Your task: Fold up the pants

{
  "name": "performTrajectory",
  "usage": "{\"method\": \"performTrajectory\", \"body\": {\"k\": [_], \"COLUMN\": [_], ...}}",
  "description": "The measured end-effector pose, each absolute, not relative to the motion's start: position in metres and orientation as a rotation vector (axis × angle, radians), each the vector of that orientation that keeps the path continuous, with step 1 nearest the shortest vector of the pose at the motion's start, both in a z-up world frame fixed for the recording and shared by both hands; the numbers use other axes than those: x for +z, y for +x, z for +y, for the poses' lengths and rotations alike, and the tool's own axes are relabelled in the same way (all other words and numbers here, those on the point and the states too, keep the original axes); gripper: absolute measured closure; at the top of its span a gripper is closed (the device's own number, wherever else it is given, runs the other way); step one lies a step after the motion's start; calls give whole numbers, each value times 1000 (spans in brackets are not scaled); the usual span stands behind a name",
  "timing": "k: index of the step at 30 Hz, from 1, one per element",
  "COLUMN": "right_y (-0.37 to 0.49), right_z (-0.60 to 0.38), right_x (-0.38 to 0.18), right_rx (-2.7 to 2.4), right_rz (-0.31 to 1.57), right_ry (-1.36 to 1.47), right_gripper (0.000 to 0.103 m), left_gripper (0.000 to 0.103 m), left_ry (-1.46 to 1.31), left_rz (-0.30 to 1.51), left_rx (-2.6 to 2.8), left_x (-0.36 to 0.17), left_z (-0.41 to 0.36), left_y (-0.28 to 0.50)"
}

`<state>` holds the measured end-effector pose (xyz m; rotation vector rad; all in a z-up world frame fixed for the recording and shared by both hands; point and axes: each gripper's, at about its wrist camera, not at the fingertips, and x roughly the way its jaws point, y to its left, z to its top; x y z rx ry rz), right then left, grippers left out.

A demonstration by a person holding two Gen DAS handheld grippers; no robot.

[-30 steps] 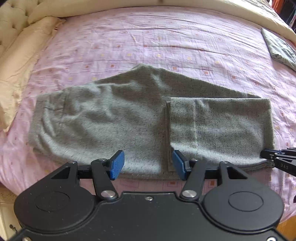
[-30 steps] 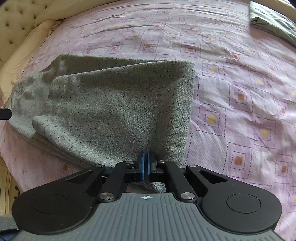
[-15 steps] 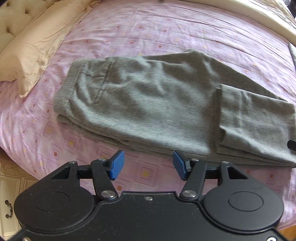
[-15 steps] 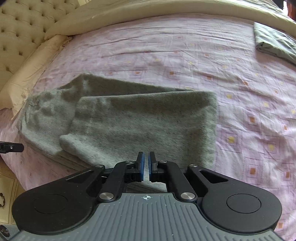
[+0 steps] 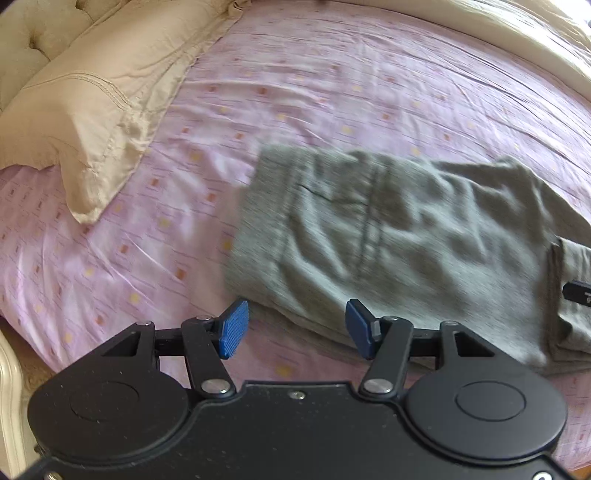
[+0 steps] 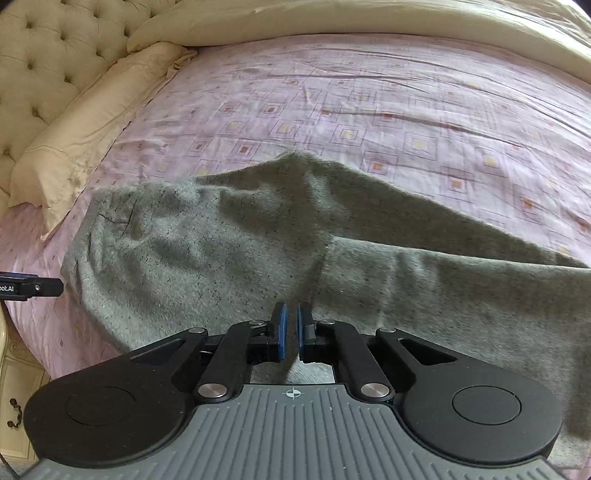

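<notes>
Grey pants (image 5: 388,240) lie flat on the pink patterned bedsheet (image 5: 332,92), waistband toward the pillow. The leg end is folded back over the thigh part (image 6: 461,314). My left gripper (image 5: 295,328) hangs open over the near edge of the pants by the waistband corner, nothing between its blue pads (image 5: 232,328). My right gripper (image 6: 291,328) hovers over the middle of the pants (image 6: 221,258), its jaws almost together with a thin slit and no cloth in it. The left gripper's tip (image 6: 33,288) shows at the left edge, beside the waistband.
A beige pillow (image 5: 81,110) lies left of the pants, against a tufted headboard (image 6: 48,55). A cream duvet (image 6: 369,18) runs along the far side of the bed. The bed's near edge and a cream bedside cabinet (image 6: 14,387) are at lower left.
Both grippers slid left along the pants toward the waistband. The right gripper's pads, earlier pressed together at the folded edge, now show a thin slit. The left stayed open.
</notes>
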<state>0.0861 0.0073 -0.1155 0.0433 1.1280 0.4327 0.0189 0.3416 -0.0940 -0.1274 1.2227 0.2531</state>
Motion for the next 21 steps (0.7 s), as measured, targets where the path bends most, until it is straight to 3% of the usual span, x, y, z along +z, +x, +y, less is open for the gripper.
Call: {"method": "performTrajectory", "body": {"k": [7,11,14,16,21], "right_y": [71,62,63,63,64], "right_z": [40,41,44,47,46], "right_x": [-150,-150,-149,-149,-149], "right_rx": [351,305,284,272,249], "right_rz": [1315,1315,1330,1337,1346], "right_ry": [-10,14,14,9,23], "right_gripper": [97,96,96,96,96], "left_gripper": [33,30,23,11,0], "left_ry": [-149,-128,-93,-96,-145], "left_rz": [1232,1274,1324,1345,1345], "left_rx": [194,110,50,14,-25], "left_x": [-111,-131,-150,-161,-177], "left_z": [390,393,388,387,390], "left_y": [49,64,71,73,76]}}
